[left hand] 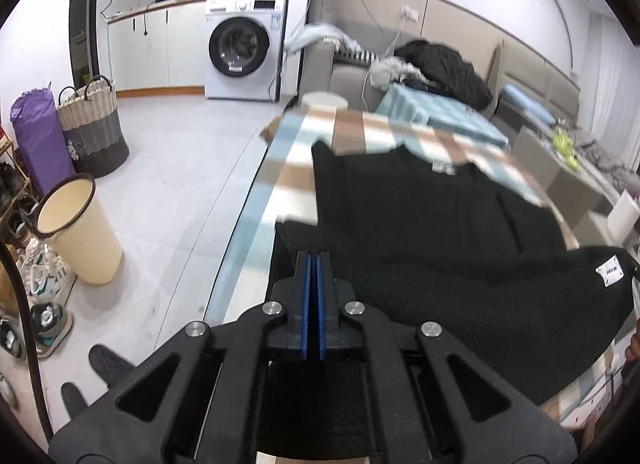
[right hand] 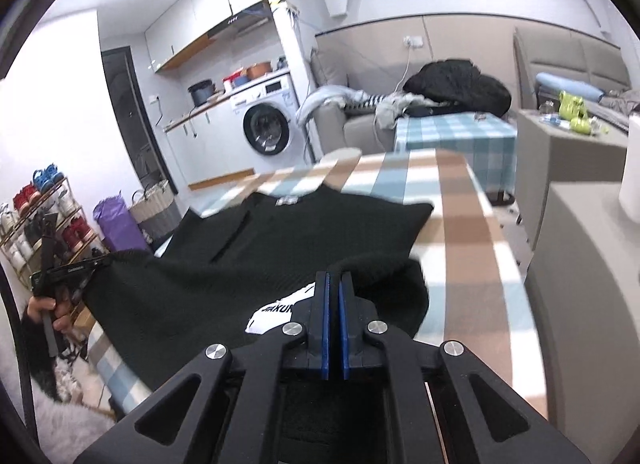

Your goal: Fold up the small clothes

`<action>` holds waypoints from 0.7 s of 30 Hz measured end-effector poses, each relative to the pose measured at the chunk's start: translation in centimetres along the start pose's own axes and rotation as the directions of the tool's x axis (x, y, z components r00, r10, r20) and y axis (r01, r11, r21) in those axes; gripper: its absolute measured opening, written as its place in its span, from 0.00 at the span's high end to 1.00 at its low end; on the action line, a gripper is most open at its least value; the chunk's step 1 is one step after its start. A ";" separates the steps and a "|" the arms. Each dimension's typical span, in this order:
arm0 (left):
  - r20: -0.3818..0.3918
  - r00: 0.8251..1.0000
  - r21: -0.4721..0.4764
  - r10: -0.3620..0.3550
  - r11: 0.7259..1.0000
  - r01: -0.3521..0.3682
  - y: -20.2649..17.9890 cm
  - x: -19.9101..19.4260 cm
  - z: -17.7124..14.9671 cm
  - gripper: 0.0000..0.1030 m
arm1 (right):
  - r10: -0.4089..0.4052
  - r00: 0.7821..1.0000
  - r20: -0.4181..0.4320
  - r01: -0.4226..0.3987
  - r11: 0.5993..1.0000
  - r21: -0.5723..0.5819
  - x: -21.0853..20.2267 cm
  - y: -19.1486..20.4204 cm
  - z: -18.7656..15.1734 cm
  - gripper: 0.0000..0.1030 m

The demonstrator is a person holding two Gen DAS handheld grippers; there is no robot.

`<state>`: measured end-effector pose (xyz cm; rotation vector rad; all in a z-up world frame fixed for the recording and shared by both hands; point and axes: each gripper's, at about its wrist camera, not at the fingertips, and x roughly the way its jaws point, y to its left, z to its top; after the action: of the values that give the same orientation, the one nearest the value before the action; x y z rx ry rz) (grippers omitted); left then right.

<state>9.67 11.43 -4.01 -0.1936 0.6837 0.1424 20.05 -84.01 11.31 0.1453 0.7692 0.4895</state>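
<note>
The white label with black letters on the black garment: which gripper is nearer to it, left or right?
Right. The right gripper grips the black garment right beside the white label; the left gripper holds the far left corner.

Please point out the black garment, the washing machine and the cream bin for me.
black garment (left hand: 420, 224): left wrist view, middle of the knit body.
washing machine (left hand: 240, 50): left wrist view, round door.
cream bin (left hand: 80, 236): left wrist view, outer wall.

The checked table (right hand: 460, 224) is bare along its right side and far end, beyond the black garment (left hand: 440, 232), which covers the near and left portion. A cardboard box (right hand: 580, 248) stands just beside the right edge. Left of the table, open floor (left hand: 180, 168) extends to a cream bin (left hand: 76, 228) and a woven basket (left hand: 92, 124).
</note>
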 end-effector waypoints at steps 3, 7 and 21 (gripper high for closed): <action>0.053 0.999 0.002 -0.005 1.000 0.005 -0.5 1.3 2.4 0.99 | -0.043 0.998 0.048 0.043 0.999 0.001 1.0 -0.2 2.1 0.97; 0.050 0.999 0.005 0.021 1.000 -0.021 -0.8 5.2 4.9 0.99 | -0.161 0.985 0.057 0.161 0.987 0.004 4.7 -0.7 4.7 0.97; -0.123 0.992 -0.084 0.039 0.995 -0.050 1.9 9.5 1.1 0.54 | -0.228 0.953 -0.200 0.260 0.954 0.148 7.4 -5.3 0.9 0.54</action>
<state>17.25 14.14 -9.49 -0.2720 0.8037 0.2049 27.17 -85.08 5.68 0.1652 0.9948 0.2001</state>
